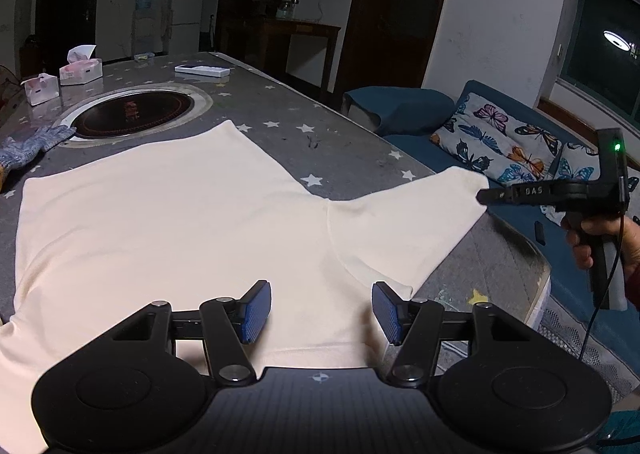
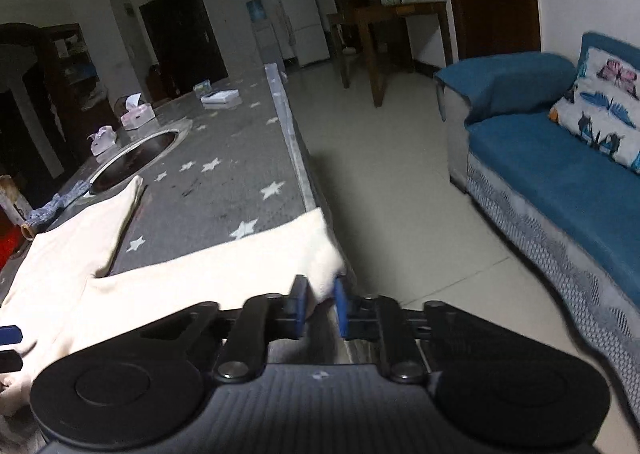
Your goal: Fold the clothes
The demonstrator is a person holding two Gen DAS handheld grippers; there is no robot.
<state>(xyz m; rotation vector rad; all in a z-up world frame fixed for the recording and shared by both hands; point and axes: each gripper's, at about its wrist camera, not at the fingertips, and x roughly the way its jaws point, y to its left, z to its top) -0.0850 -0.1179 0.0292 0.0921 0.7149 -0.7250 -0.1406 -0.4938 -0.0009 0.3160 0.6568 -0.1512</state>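
1. Your left gripper (image 1: 321, 312) is released: its two blue-padded fingers (image 1: 256, 312) stand wide apart over the near edge of the cream-coloured cotton T-shirt (image 1: 160, 221), with nothing between them.

2. That T-shirt lies spread flat directly ahead of the left gripper, on the grey table covered with a white-star cloth (image 1: 288, 109). Its body runs forward and to the left; one short sleeve (image 1: 404, 221) stretches off to the right, toward the table's edge.

3. Your right gripper (image 2: 320, 304) is clenched on the end of that sleeve (image 2: 320, 258). The cream fabric sits pinched between its blue pads (image 2: 299, 302), right at the table's edge, with tiled floor (image 2: 400, 181) just past it on the right.

4. In the left wrist view the right gripper (image 1: 486, 195) appears far to the right, its black tips meeting the sleeve's end, and your right hand (image 1: 604, 242) wraps its handle.

5. Ahead and left of the left gripper, just beyond the shirt, a round dark cooktop with a metal rim (image 1: 130, 113) is sunk into the table. A blue-grey knitted glove (image 1: 32, 143) lies beside it, farther left.

6. Farther ahead still, two pink-and-white tissue boxes (image 1: 80, 69) and a flat white box (image 1: 202, 70) rest on the table.

7. Right of both grippers, past the floor, stands a blue sofa (image 2: 560, 173) with butterfly-print cushions (image 1: 500, 137).
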